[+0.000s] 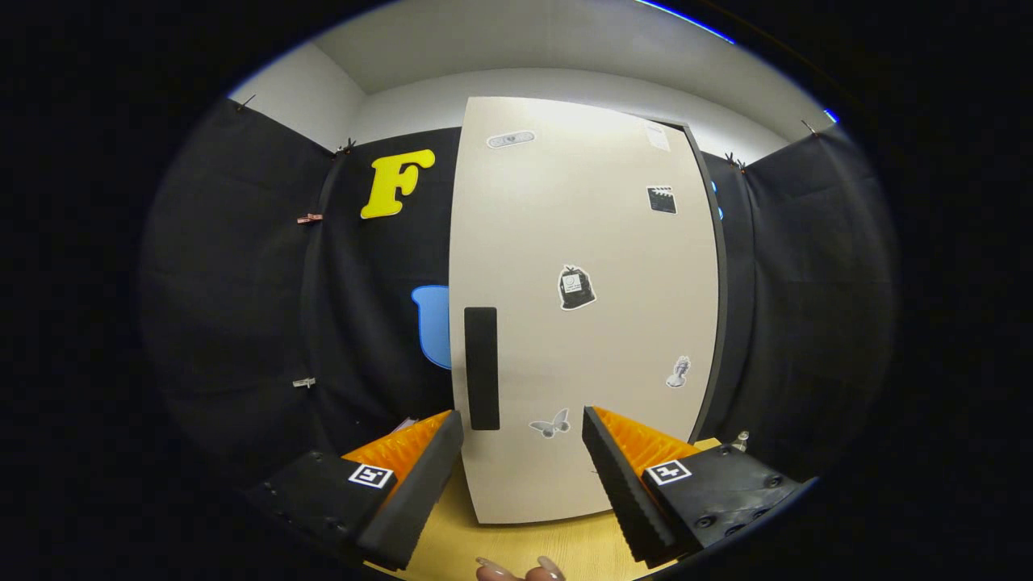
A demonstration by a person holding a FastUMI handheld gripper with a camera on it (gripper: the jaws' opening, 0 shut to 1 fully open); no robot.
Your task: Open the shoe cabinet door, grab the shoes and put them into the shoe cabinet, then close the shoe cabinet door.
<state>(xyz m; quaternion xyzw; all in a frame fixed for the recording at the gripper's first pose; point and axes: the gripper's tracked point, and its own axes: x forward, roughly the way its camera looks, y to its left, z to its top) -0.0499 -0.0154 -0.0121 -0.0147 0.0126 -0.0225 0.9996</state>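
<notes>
Beige shoe cabinet door (585, 323) stands closed and upright on the wooden table (557, 541), directly ahead of the gripper (523, 428). Its black vertical handle (482, 367) runs along the door's left edge, just beyond the left finger (420, 476). Gripper fingers are released, spread wide apart, grasping nothing. Several stickers (576, 288) mark the door face. Fingertips of a person (520, 570) show at the table's near edge.

Too small to read: stickers (576, 288) on shoe cabinet door (581, 323). Cut off below: fingertips (520, 571).
</notes>
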